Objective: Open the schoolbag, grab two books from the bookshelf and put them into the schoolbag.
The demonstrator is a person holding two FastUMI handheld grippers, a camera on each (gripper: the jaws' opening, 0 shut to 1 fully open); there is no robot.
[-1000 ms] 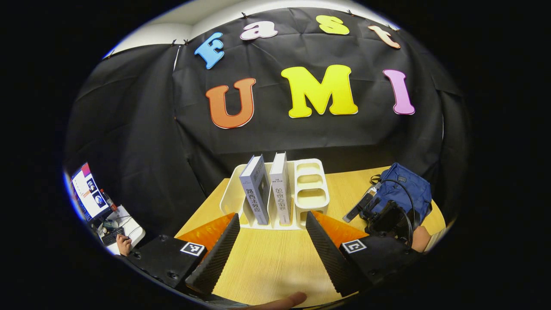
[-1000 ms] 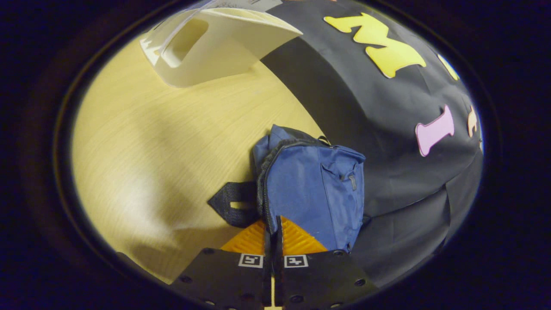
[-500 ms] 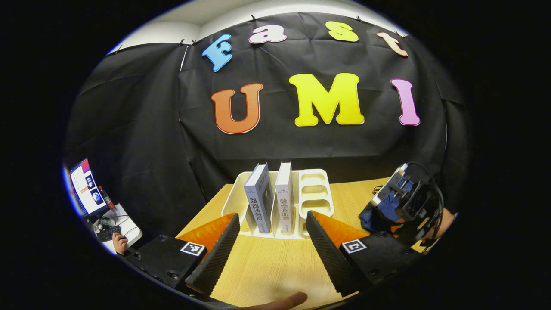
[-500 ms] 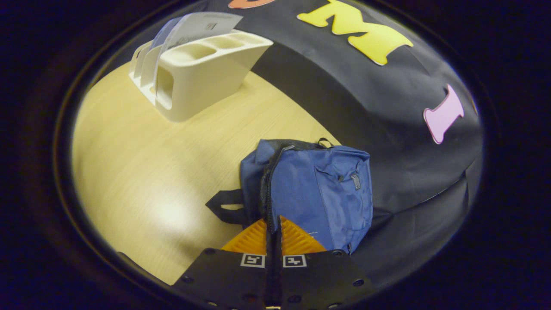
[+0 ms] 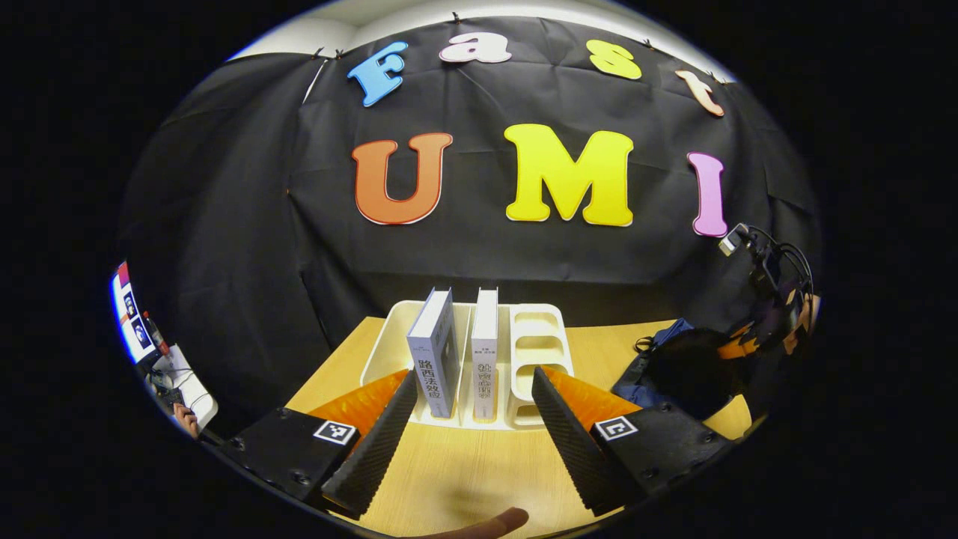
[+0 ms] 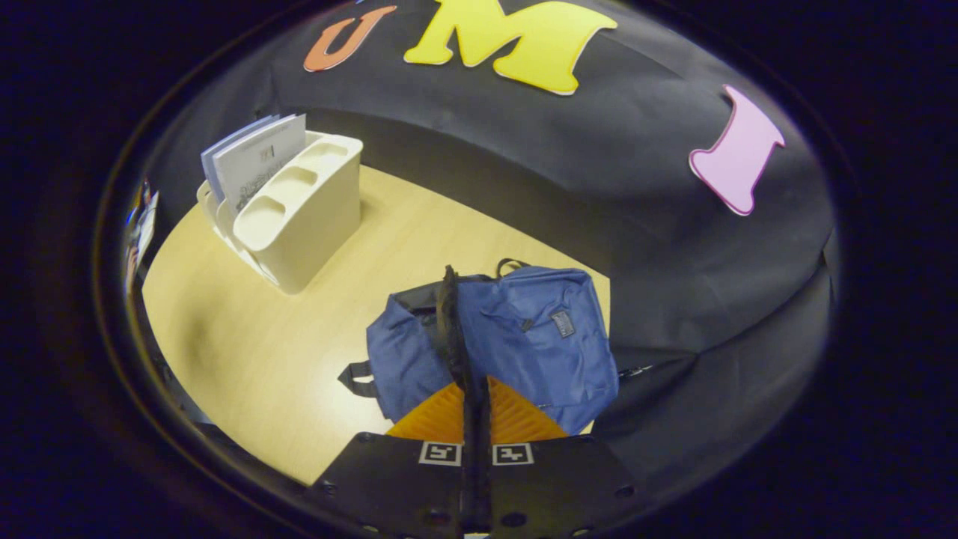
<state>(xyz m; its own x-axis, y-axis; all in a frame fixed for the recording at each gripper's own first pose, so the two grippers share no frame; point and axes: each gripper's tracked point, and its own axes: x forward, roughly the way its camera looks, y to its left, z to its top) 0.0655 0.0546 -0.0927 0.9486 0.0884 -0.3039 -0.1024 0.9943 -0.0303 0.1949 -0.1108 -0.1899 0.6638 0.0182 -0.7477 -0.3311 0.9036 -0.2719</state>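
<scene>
At the frame's bottom, the right claw [image 6: 476, 389] pinches the blue schoolbag [image 6: 524, 337]'s dark zippered edge – opening step – while the left claw [image 5: 473, 419], spread, faces two books [image 5: 458, 352], needing a squeeze next.

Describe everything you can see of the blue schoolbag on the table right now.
The schoolbag is dark blue fabric, soft and slumped on the wooden table near the black cloth wall. It has a front pocket with a small patch, a black carry loop on top and a black strap at its left. The right hand-held gripper is closed on a black strip along its zip edge, pulled taut.
</scene>
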